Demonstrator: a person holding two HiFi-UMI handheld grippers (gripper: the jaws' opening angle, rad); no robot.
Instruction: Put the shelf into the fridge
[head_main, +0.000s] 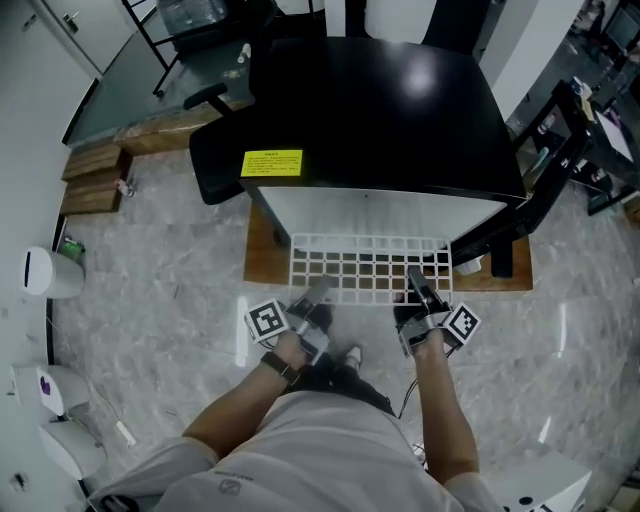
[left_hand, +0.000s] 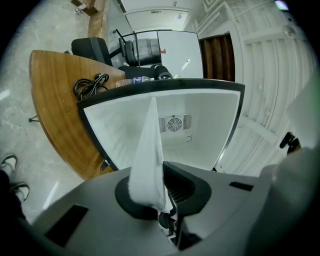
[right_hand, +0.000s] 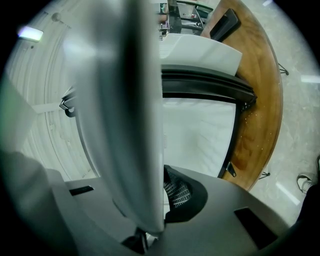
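A pale marbled floor (head_main: 170, 290) fills the head view, seen from above by a standing person in a light shirt. On it lies a wooden board (head_main: 262, 255), and on the board stands a black fridge (head_main: 390, 110) with its open front facing the person. Its black door (head_main: 540, 195) is swung out to the person's right. Behind the fridge on the left is a black office chair (head_main: 215, 160).

A white wire shelf (head_main: 365, 268) lies flat and level at the fridge's opening. Its far edge is at the mouth of the white interior and its near edge sticks out toward the person.

The left gripper (head_main: 312, 305) clamps the near edge on the left side, and the right gripper (head_main: 420, 290) clamps it on the right side. In each gripper view the shelf appears edge-on as a white blade pinched between the dark jaw pads, with the fridge's white cavity beyond.

A yellow label (head_main: 271, 163) sits on the fridge top near its front left corner. A small round fan grille (left_hand: 174, 123) is set in the back wall of the interior.
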